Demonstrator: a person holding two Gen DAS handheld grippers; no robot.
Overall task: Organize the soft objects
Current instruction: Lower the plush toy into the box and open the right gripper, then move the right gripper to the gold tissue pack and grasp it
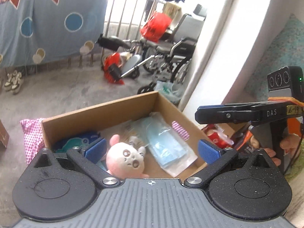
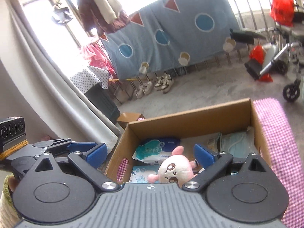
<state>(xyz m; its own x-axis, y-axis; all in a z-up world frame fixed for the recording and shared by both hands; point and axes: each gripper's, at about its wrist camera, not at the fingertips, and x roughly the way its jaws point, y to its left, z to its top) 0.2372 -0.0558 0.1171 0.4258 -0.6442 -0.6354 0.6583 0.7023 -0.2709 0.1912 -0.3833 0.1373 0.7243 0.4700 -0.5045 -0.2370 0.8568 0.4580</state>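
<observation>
1. Left wrist view: the left claw (image 1: 151,149) is seen with its blue pads spread wide apart, and nothing is clamped between them.
2. A cardboard box (image 1: 98,115) is shown beyond the pads, open at the top, on the floor.
3. A pink and white plush toy (image 1: 126,161) is seen lying inside the box, face up, near the closest wall.
4. A clear pack of blue face masks (image 1: 167,152) is laid just beside the toy, and a blue and teal wipes packet (image 1: 79,141) is tucked in the box's left part.
5. A pink checked cloth (image 1: 31,136) is draped against the outer left wall of the box.
6. Right wrist view: the right claw (image 2: 150,154) is likewise held wide apart and empty, above the same box (image 2: 190,117).
7. The toy (image 2: 175,169) is seen low in the box, free of both pads.
8. A wheelchair (image 1: 171,57) is parked well behind.
</observation>
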